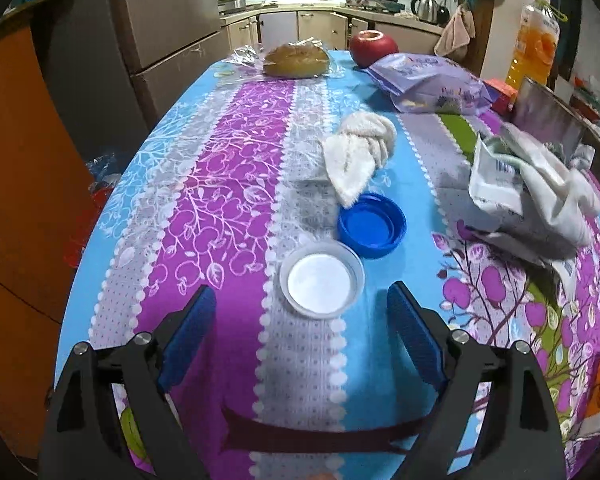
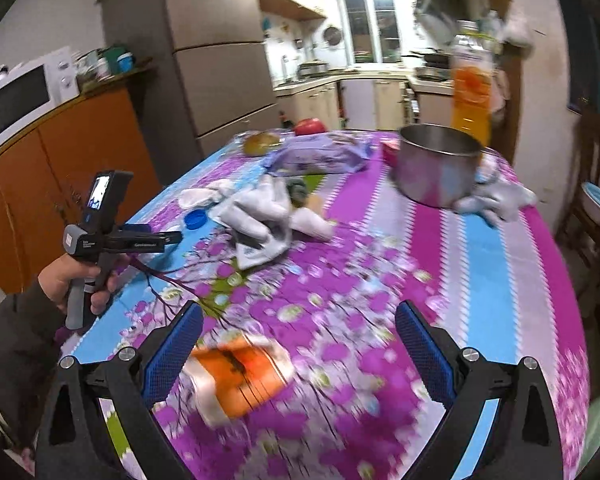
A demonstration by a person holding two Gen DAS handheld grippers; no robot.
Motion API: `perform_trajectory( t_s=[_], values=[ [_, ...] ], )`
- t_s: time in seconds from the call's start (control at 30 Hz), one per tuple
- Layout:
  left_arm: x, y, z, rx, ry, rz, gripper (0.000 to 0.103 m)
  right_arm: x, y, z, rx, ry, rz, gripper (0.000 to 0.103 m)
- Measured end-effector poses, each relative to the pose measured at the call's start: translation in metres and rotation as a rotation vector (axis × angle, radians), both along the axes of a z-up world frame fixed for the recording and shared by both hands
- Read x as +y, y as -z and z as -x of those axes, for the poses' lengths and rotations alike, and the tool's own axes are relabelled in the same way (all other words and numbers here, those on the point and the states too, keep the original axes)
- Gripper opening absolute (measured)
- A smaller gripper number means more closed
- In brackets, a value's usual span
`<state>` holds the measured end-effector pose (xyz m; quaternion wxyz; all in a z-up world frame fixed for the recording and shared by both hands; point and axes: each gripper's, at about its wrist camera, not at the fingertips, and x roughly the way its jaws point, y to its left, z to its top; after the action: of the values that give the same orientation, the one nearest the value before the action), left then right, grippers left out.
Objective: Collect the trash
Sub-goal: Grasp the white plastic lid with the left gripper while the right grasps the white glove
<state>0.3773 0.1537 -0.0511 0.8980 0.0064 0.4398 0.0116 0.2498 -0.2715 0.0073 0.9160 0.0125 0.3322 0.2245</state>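
Observation:
My left gripper is open just above the flowered tablecloth. A round white lid lies flat right ahead of its fingertips, between them but untouched. Behind the lid sit a blue bottle cap, open side up, and a crumpled white tissue. To the right lies a crumpled white wrapper. My right gripper is open and holds nothing. A blurred orange and white wrapper lies on the cloth close to its left finger. A person's hand holds the left gripper at the table's left edge.
At the far end are bagged bread, a red apple and a purple packet. A steel pot, an orange juice bottle and a pale cloth stand at the right. A fridge and an orange cabinet with a microwave are left of the table.

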Motion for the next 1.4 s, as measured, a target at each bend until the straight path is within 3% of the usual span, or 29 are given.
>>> perform_trajectory(
  t_s=[0.13, 0.17, 0.2, 0.23, 0.3, 0.4, 0.83, 0.93, 1.0, 1.1, 1.4],
  values=[
    [0.003, -0.002, 0.002, -0.020, -0.008, 0.013, 0.051, 0.026, 0.003, -0.029, 0.003, -0.072, 0.004, 0.096],
    [0.003, -0.002, 0.002, -0.024, -0.007, 0.016, 0.040, 0.032, 0.005, -0.035, 0.006, -0.089, 0.006, 0.093],
    [0.004, -0.002, 0.003, -0.026, -0.010, 0.020, 0.038, 0.035, 0.005, -0.041, 0.008, -0.105, 0.009, 0.087],
    [0.004, -0.003, 0.004, -0.029, -0.010, 0.034, 0.038, 0.042, 0.007, -0.047, 0.009, -0.127, 0.014, 0.083],
    [0.007, -0.003, 0.006, -0.035, -0.014, 0.065, 0.038, 0.057, 0.011, -0.064, 0.018, -0.168, 0.040, 0.060],
    [0.011, -0.003, 0.007, -0.038, -0.014, 0.097, 0.038, 0.073, 0.016, -0.080, 0.006, -0.203, 0.082, 0.050],
    [0.007, -0.003, 0.006, -0.038, 0.024, 0.123, 0.038, 0.079, 0.029, -0.138, 0.005, -0.256, 0.152, 0.044],
    [0.007, -0.003, 0.005, -0.038, 0.026, 0.120, 0.038, 0.079, 0.033, -0.140, 0.023, -0.268, 0.149, 0.022],
    [0.007, -0.003, 0.005, -0.039, 0.023, 0.120, 0.038, 0.079, 0.032, -0.135, 0.011, -0.271, 0.136, 0.019],
    [0.006, -0.004, 0.006, -0.045, 0.017, 0.118, 0.038, 0.074, 0.023, -0.124, -0.037, -0.261, 0.103, 0.011],
    [-0.002, -0.038, 0.031, -0.178, -0.008, 0.096, 0.038, 0.050, -0.038, -0.080, -0.189, -0.149, -0.035, 0.008]
  ],
)
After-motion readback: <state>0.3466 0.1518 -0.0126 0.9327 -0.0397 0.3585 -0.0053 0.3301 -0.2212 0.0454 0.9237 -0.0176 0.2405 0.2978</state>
